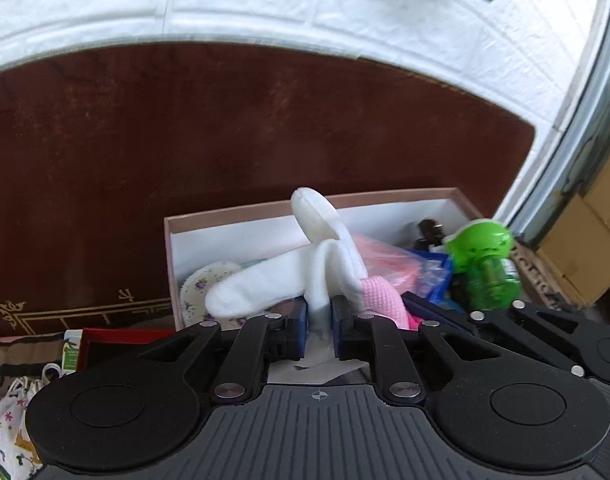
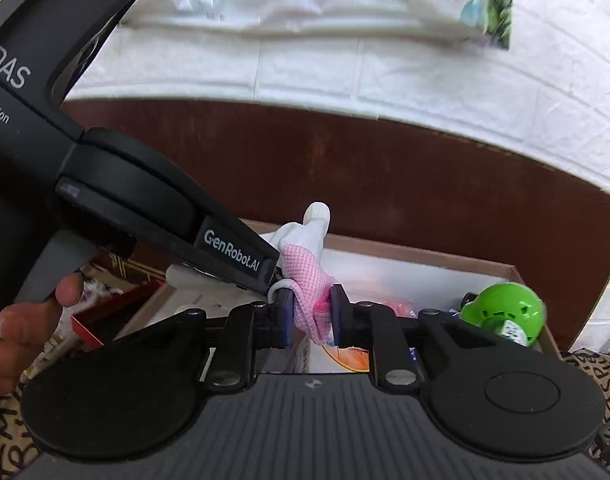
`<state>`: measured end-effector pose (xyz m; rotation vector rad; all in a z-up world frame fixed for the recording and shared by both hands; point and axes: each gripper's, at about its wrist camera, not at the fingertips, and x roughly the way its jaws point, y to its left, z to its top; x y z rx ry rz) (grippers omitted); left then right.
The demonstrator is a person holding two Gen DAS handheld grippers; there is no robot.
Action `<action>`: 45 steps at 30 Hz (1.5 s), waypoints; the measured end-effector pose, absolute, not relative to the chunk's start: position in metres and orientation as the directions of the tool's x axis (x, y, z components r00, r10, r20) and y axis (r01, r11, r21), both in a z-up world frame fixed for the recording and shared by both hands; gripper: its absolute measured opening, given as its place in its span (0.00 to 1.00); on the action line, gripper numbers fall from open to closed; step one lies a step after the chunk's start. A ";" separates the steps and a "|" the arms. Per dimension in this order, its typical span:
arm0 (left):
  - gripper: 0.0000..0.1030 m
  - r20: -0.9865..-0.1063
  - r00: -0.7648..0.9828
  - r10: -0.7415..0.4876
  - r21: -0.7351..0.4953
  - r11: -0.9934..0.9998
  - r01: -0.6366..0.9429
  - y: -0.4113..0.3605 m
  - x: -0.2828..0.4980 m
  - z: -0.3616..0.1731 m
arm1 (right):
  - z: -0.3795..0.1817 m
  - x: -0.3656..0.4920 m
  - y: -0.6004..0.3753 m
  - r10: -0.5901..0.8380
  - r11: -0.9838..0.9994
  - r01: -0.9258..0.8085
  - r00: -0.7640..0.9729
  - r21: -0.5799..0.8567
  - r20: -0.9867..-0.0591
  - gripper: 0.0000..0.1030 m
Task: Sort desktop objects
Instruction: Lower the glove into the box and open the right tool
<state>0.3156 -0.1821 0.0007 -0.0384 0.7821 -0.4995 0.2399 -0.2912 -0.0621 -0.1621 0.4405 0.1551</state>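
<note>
The left gripper [image 1: 319, 330] has its fingers narrow with the white end of a sock [image 1: 265, 280] between them, apparently loose. The right gripper [image 2: 311, 312] pinches its pink cuff, over the box [image 1: 225, 216]. Soft, light, floppy: best held at the cuff.

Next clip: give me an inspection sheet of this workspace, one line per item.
Surface: dark brown desktop, bare beyond the box.
Job's things: white-and-pink socks held over an open cardboard box.
Clutter: green plastic bottle, pink packet, floral item in the box.
Grippers: left hand-held gripper has white sock fabric between its pads; right hand-held gripper clamps the pink cuff.
Cables: nothing seen.
Surroundings: white brick-pattern wall, floral sheet hanging on it.
</note>
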 end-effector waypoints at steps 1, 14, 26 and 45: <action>0.33 -0.671 0.596 -0.442 -0.214 0.884 0.415 -0.182 0.318 -0.001 | -0.064 0.243 -0.290 0.106 0.975 -0.182 0.888 -0.130 -0.448 0.23; 1.00 -0.601 0.678 -0.423 -0.234 0.905 0.356 -0.164 0.289 0.009 | -0.066 0.226 -0.295 0.061 0.979 -0.143 0.889 -0.148 -0.453 0.84; 1.00 -0.577 0.744 -0.338 -0.150 0.939 0.310 -0.166 0.214 0.024 | -0.051 0.154 -0.290 0.042 0.978 -0.114 0.925 -0.173 -0.378 0.99; 1.00 -0.591 0.777 -0.218 -0.094 0.975 0.202 -0.121 0.090 0.034 | -0.038 0.058 -0.260 0.102 0.984 -0.147 0.926 -0.098 -0.363 1.00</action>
